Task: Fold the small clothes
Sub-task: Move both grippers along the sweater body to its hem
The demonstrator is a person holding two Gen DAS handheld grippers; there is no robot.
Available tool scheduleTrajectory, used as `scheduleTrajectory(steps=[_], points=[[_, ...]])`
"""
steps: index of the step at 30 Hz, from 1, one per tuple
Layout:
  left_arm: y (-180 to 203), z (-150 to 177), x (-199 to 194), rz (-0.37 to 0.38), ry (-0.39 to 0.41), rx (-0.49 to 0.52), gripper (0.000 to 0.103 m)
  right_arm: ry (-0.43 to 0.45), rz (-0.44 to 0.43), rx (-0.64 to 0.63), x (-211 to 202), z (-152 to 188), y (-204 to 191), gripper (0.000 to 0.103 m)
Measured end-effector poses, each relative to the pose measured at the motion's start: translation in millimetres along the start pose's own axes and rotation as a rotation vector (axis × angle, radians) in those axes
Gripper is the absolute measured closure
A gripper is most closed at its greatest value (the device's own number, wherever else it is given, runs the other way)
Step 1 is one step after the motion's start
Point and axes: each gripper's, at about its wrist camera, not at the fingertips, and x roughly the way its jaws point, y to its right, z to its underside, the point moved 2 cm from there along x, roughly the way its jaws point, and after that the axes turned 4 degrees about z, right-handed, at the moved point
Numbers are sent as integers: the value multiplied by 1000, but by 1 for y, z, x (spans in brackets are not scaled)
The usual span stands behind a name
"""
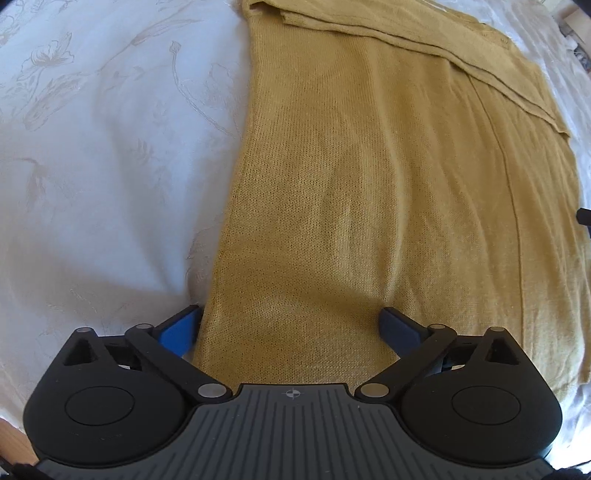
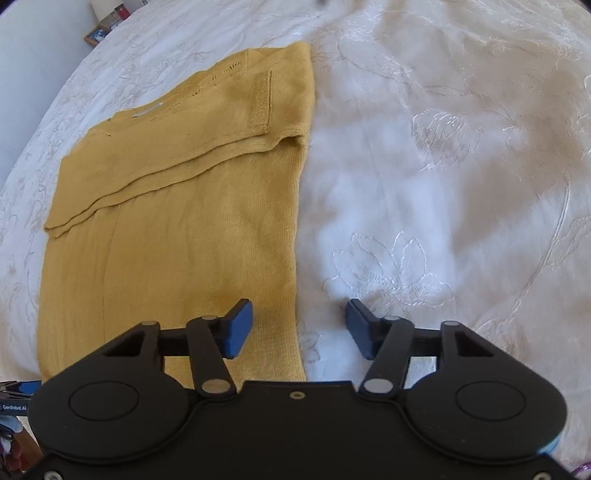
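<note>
A mustard-yellow knit top (image 1: 369, 184) lies flat on a white embroidered bedspread (image 1: 92, 147), its sleeves folded across the far end. My left gripper (image 1: 291, 326) is open and low over the top's near left corner, with the left pad beside the edge and the right pad over the cloth. In the right wrist view the same top (image 2: 177, 229) fills the left half. My right gripper (image 2: 299, 328) is open over the top's near right edge, with the left pad above the cloth and the right pad above the bedspread (image 2: 443, 184).
A small framed picture (image 2: 96, 34) and other items stand beyond the bed at the far left of the right wrist view. A bit of wood floor (image 1: 11, 439) shows at the lower left of the left wrist view.
</note>
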Motion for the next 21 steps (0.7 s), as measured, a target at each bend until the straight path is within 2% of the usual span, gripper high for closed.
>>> scheduleTrajectory(steps=[4, 5, 8, 11, 13, 16, 17, 18, 19, 21], points=[[6, 4, 0, -17, 31, -5, 1, -17, -10, -28, 2, -2, 0, 63], [7, 5, 0, -19, 33, -5, 1, -20, -24, -52, -1, -2, -1, 64], [11, 7, -2, -26, 23, 1, 1, -18, -45, -83, -5, 0, -1, 63], [13, 4, -2, -32, 5, 1, 1, 1, -84, -37, -6, -2, 3, 58], [13, 1, -1, -35, -2, 3, 1, 7, -107, -31, -4, -1, 2, 50], [13, -1, -1, -33, 0, 4, 1, -13, -108, -63, 4, -1, -6, 50], [12, -1, 0, -31, 3, 4, 1, -18, -105, -66, 5, -1, -8, 55], [11, 0, 0, -29, 7, 5, 1, -27, -100, -70, 6, -1, -10, 82], [11, 0, 0, -27, 9, 6, 1, -26, -93, -78, 4, -1, -11, 92], [9, 3, 1, -21, 16, 8, 1, 12, -37, -109, -4, -3, -14, 92]])
